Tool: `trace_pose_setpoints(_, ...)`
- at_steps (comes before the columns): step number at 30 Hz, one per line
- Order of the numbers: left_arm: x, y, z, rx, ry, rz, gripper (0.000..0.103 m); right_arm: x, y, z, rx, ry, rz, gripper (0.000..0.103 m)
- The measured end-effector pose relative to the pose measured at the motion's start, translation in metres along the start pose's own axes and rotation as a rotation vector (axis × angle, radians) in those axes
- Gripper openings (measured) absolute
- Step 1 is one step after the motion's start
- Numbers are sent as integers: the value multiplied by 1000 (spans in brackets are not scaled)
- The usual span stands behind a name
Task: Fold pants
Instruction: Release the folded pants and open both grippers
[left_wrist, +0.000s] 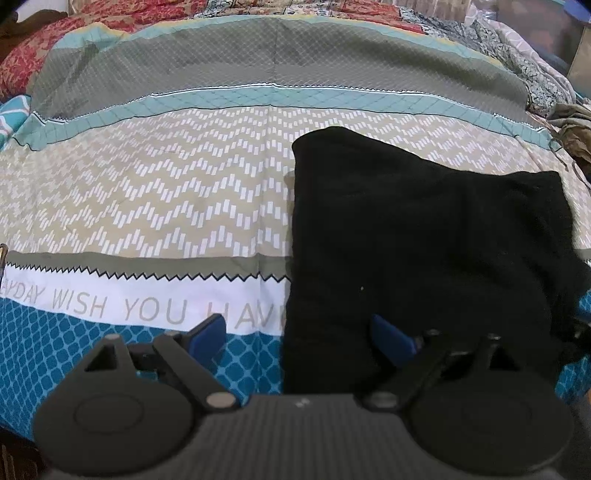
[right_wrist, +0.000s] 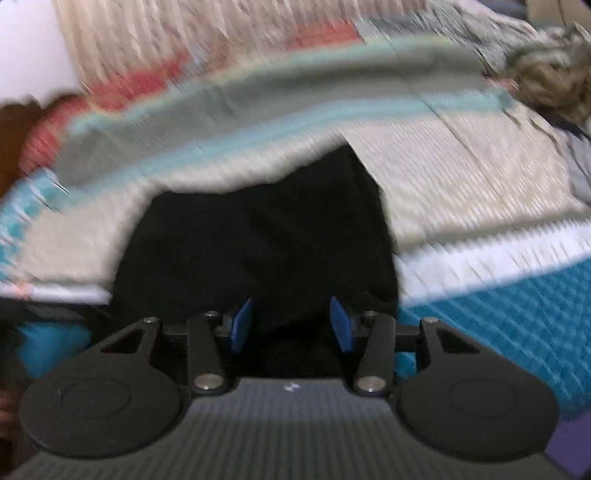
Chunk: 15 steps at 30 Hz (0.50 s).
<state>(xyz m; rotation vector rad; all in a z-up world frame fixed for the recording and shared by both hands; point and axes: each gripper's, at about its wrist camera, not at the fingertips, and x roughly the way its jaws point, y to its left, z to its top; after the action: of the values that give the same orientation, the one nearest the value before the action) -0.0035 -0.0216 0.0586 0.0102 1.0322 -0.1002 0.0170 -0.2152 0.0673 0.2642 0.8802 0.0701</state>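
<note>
Bedding fills both of your views: a patterned bedspread banded in olive, teal, beige zigzag and a white stripe with grey lettering, ending nearest you in a blue lattice print. Beyond its far edge lies a red floral cover at the left, and at the right a blue-and-white printed quilt with a crumpled olive-brown cloth beside it. On the bedspread, right of the middle in your left wrist view, the black pants lie as a folded block, crossing the beige, white and blue bands, with the near end running under your tool. Your left gripper hangs above that near left edge with its jaws wide apart: one blue pad sits over the blue lattice, the other over the black fabric, and neither presses on anything. The right wrist view is smeared by motion. There the pants stretch away from your right gripper; its blue pads stand partly apart above the dark cloth, with a gap on both sides, so nothing is gripped.
</note>
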Motion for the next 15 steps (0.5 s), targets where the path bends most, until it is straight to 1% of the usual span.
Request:
trace_pose_setpoints(2, 0, -1, 0, 7, -4, 6, 90, -1, -6, 0, 10, -10, 16, 50)
trace_pose_setpoints(5, 0, -1, 0, 7, -2, 10, 90, -1, -4, 3, -6, -6, 4, 50)
trace_pose_setpoints(8, -2, 1, -1, 3, -1, 10, 90, -4, -4, 3, 12, -16, 10, 50)
trace_pose_setpoints(11, -10, 1, -2, -1, -7, 12, 89, -21, -3, 3, 65, -47, 47, 52)
trace_pose_setpoints(15, -26, -2, -5, 17, -35, 12, 89, -46, -1, 5, 84, -101, 54, 54)
